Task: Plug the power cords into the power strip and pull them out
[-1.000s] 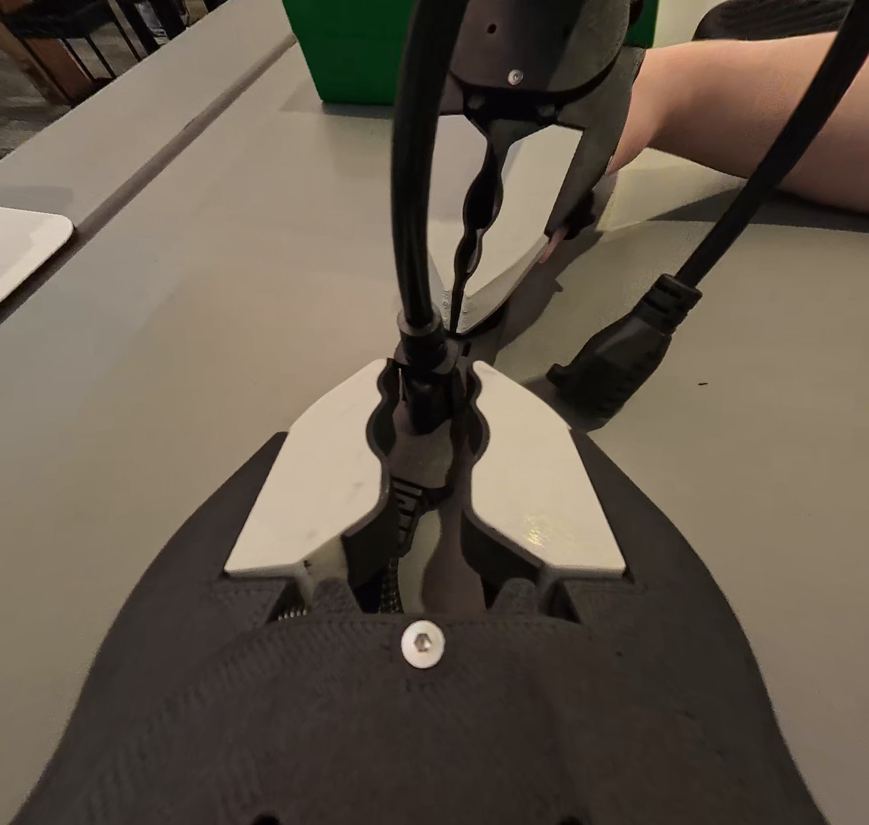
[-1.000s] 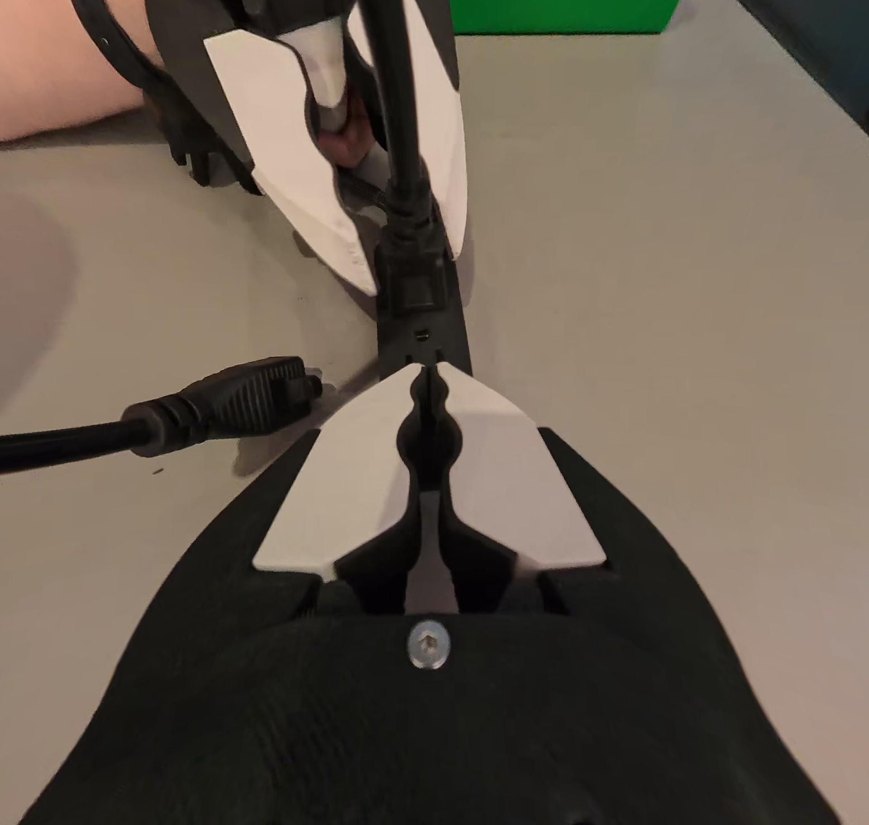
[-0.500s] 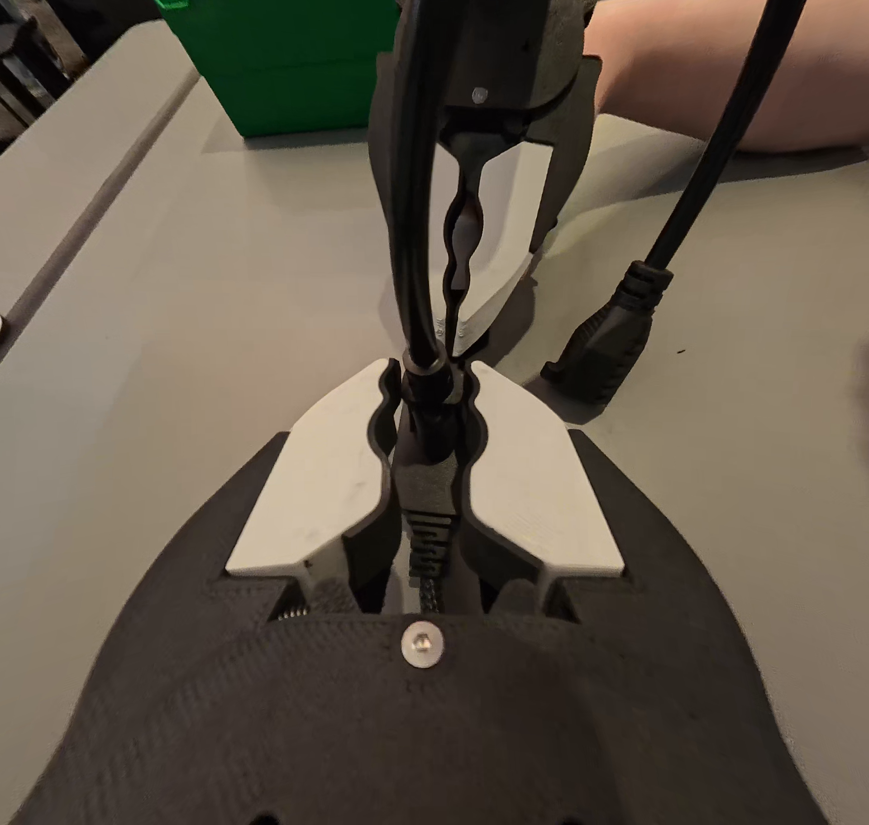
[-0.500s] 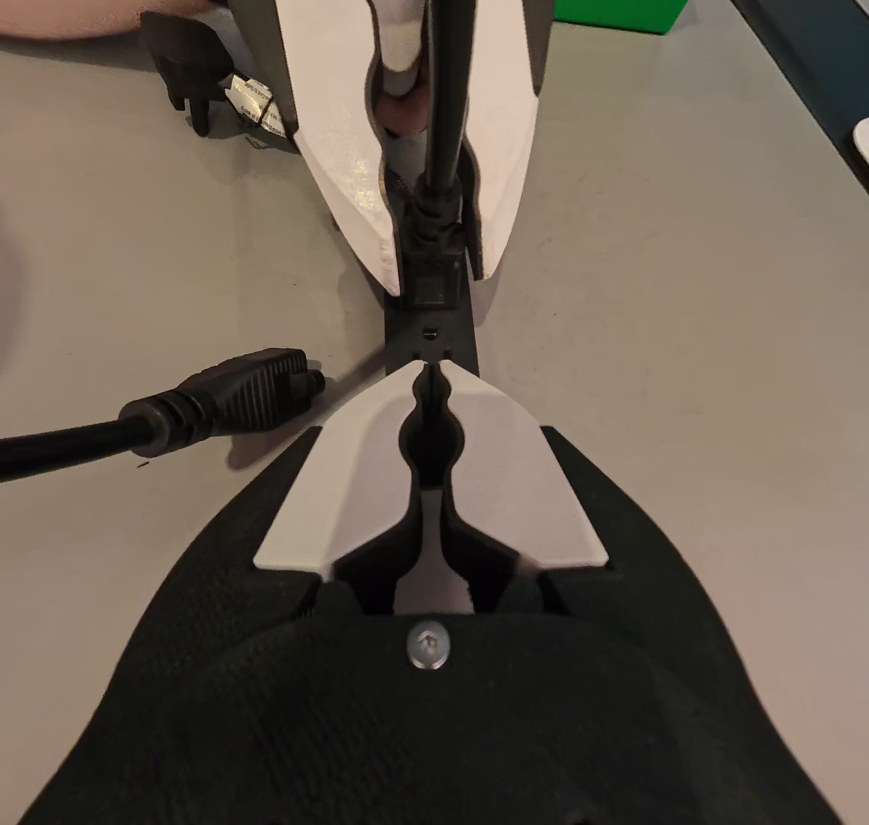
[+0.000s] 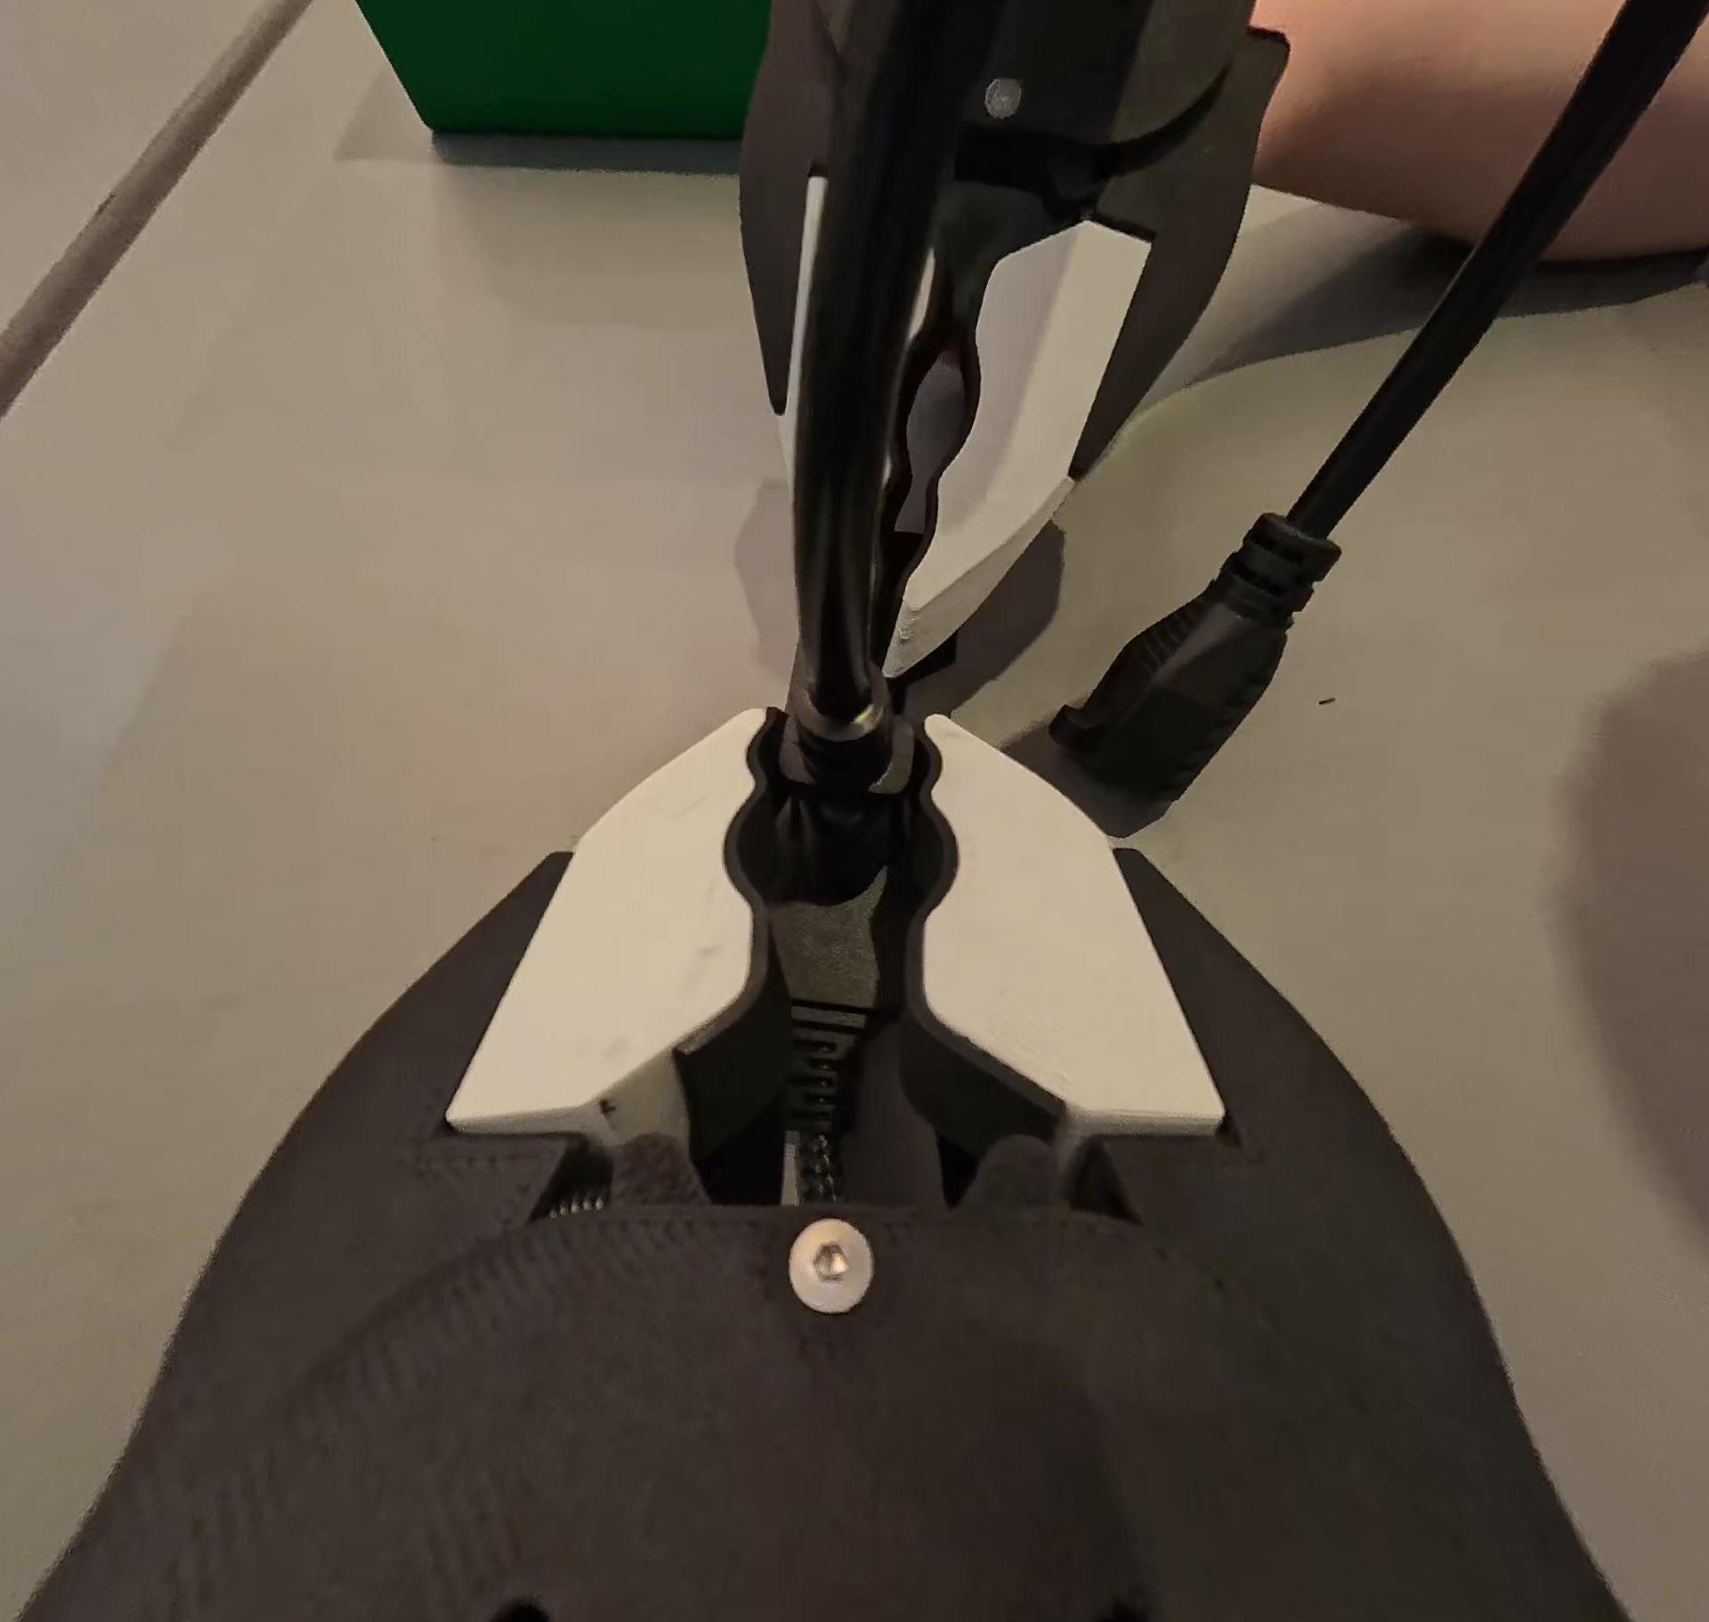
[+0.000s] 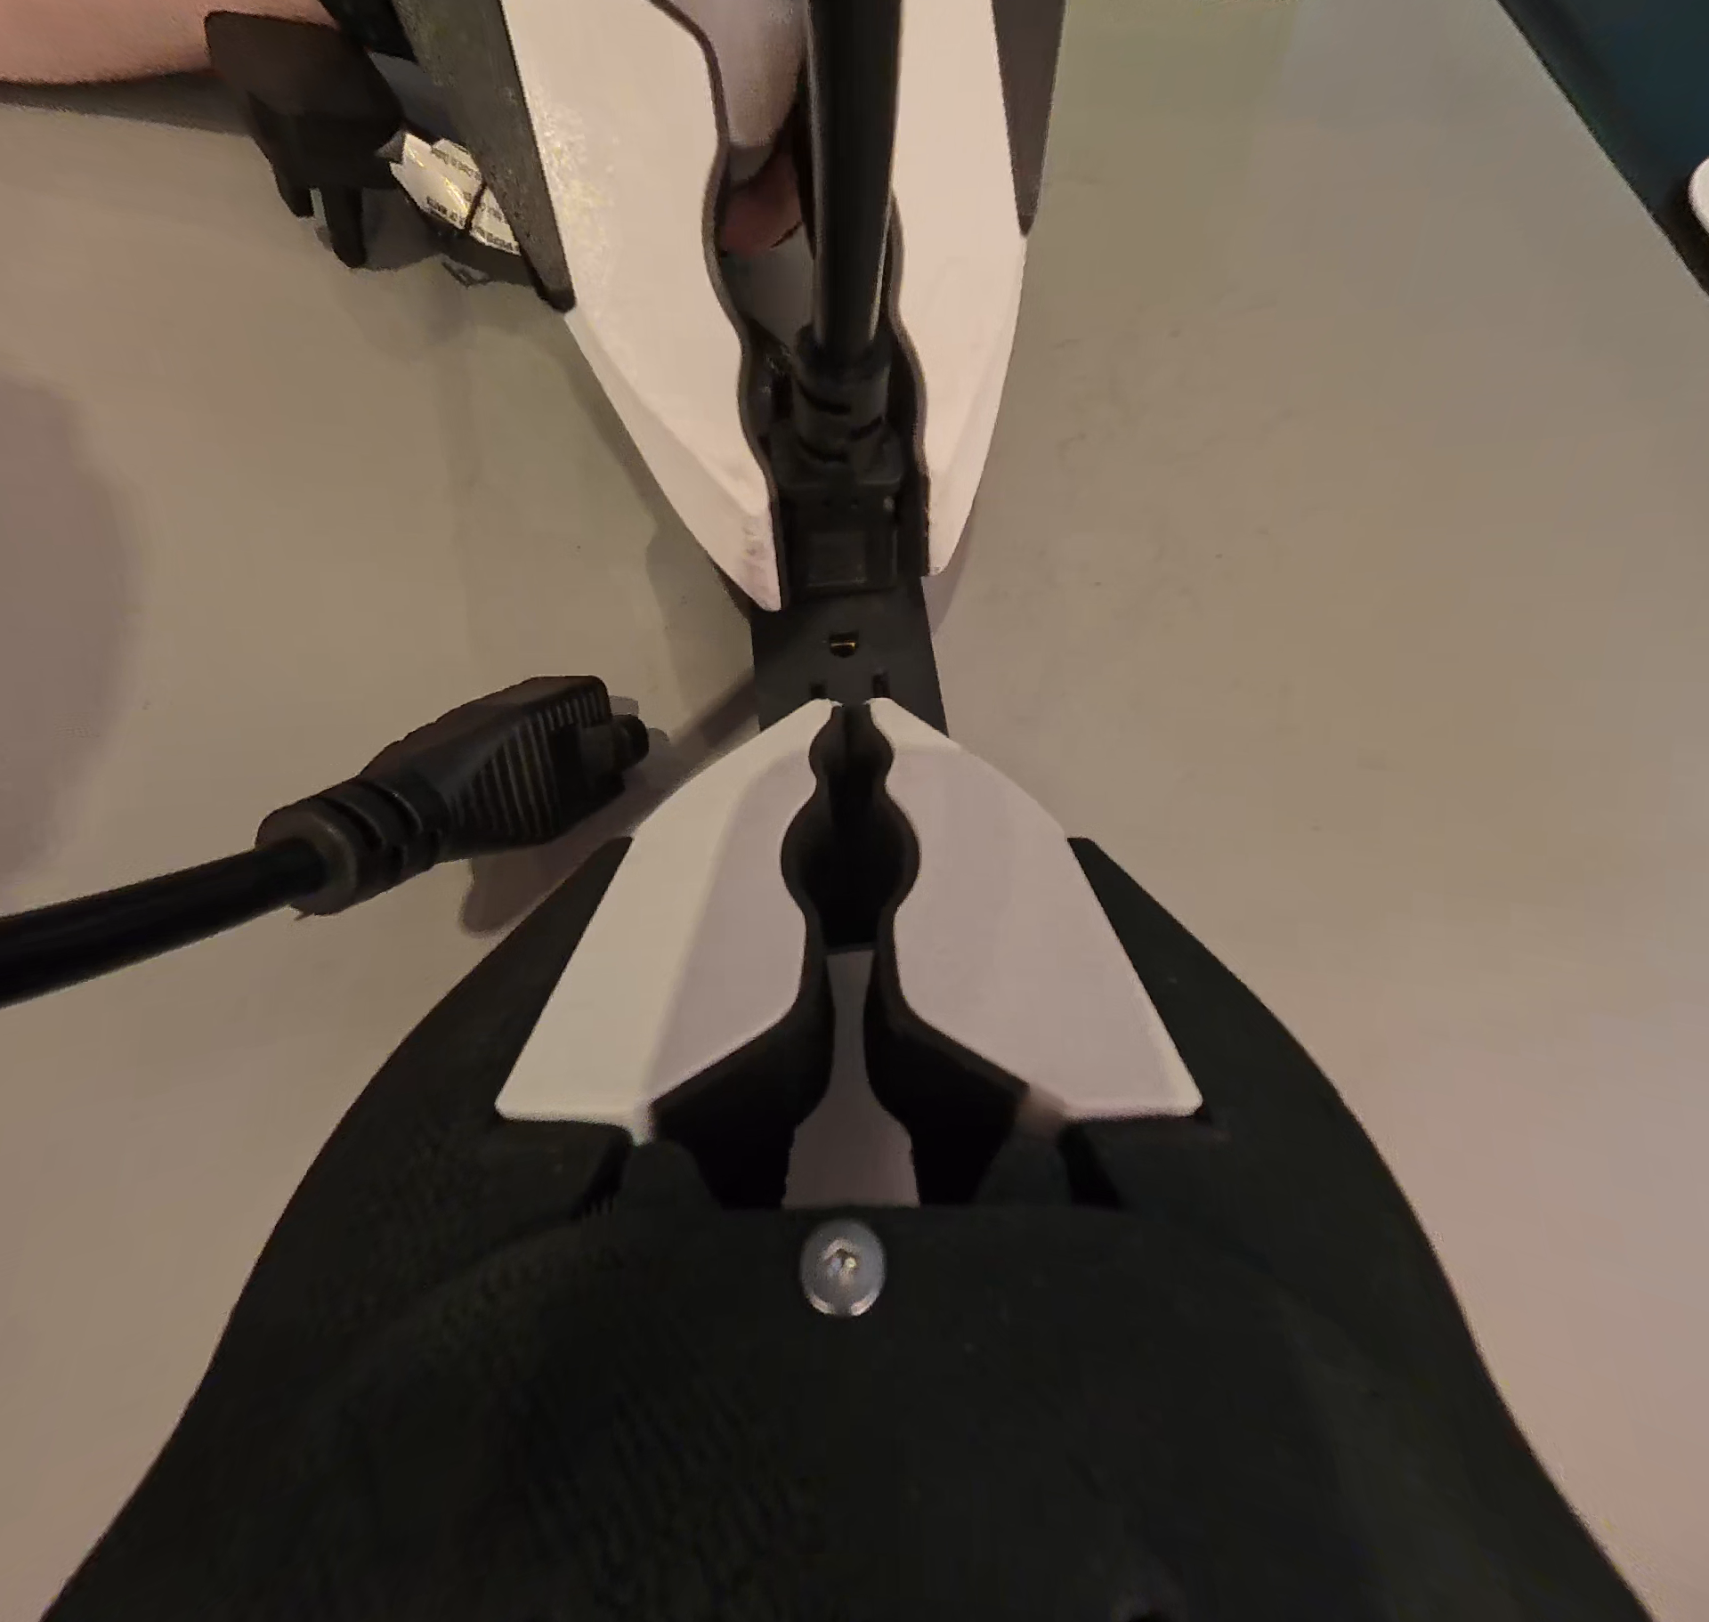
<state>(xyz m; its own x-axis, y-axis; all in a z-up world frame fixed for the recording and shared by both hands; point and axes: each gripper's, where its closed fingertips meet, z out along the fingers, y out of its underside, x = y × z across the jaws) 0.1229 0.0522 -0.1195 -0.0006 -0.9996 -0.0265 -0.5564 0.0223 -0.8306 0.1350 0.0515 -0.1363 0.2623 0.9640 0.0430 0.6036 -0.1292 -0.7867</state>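
The left gripper (image 5: 837,736) clamps a plug (image 6: 837,505) at frame centre; the right gripper (image 6: 855,708) is clenched on the power strip (image 6: 846,653).

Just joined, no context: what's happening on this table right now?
A person works two handheld grippers over a black power strip on a grey table. The left gripper is clamped on a black power cord plug seated in the strip. The right gripper is closed with its tips on the strip's near end, seemingly steadying it. A second black cord's plug lies loose on the table beside the strip. A green plastic bin stands farther back.
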